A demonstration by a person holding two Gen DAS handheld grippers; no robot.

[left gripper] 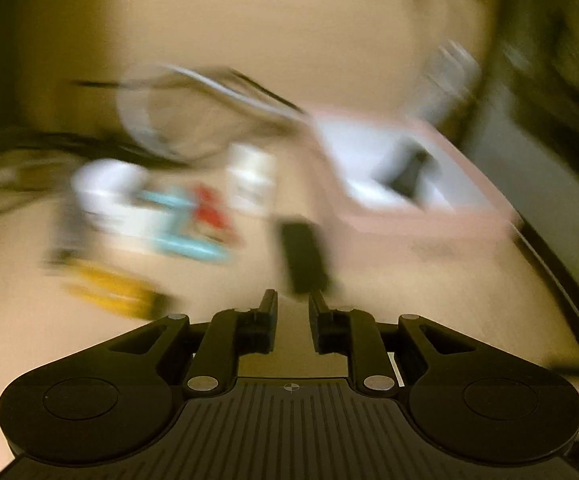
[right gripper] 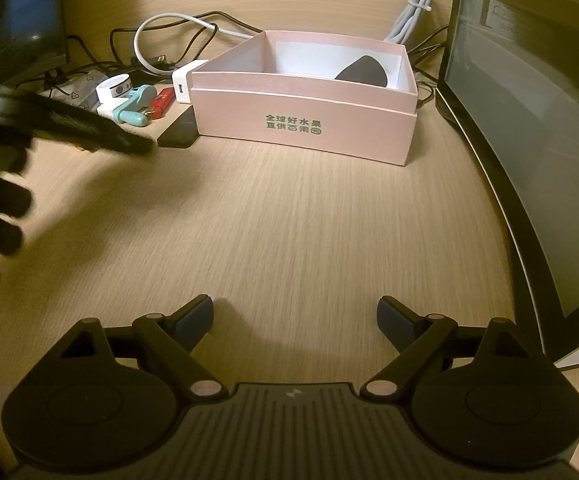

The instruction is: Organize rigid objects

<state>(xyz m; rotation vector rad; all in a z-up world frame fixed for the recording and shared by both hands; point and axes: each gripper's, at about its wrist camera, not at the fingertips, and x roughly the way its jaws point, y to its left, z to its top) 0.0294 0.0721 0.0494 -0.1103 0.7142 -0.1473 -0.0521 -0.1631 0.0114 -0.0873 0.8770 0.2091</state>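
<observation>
Left to right: left tool (left gripper: 292, 300) is pressed nearly together with nothing between the fingers; its view is badly smeared, so detail there is rough. In the right view it shows as a dark blur at far left, above the loose pile. The pile sits on the tabletop (right gripper: 289, 220) left of the box: white ring (right gripper: 114, 85), teal gadget (right gripper: 135, 106), red stick (right gripper: 161, 100), white charger (right gripper: 183, 82) touching the box's left wall, and a flat black block (right gripper: 178, 133) just beside the box's front-left corner. A yellow item (left gripper: 109, 290) shows only in the left view, too blurred to identify. The pink box (right gripper: 305, 128) is open-topped, white-lined, with green print on the front; one dark rounded piece (right gripper: 363, 72) already lies inside, toward the back right. Right tool (right gripper: 294, 316) is spread wide, empty, low over bare tabletop, well short of the box. Monitor (right gripper: 529, 160) is at far right, cables (right gripper: 413, 4) behind the box. My read: one item is boxed and the left tool is between picks, heading for the pile. The next move needs its fingers reopened, then lined up on one item; the black block looks nearest. It's flat and low, so the fingers must straddle its narrow sides close to the tabletop. The small items are crowded, so there's a risk of nudging neighbours.
</observation>
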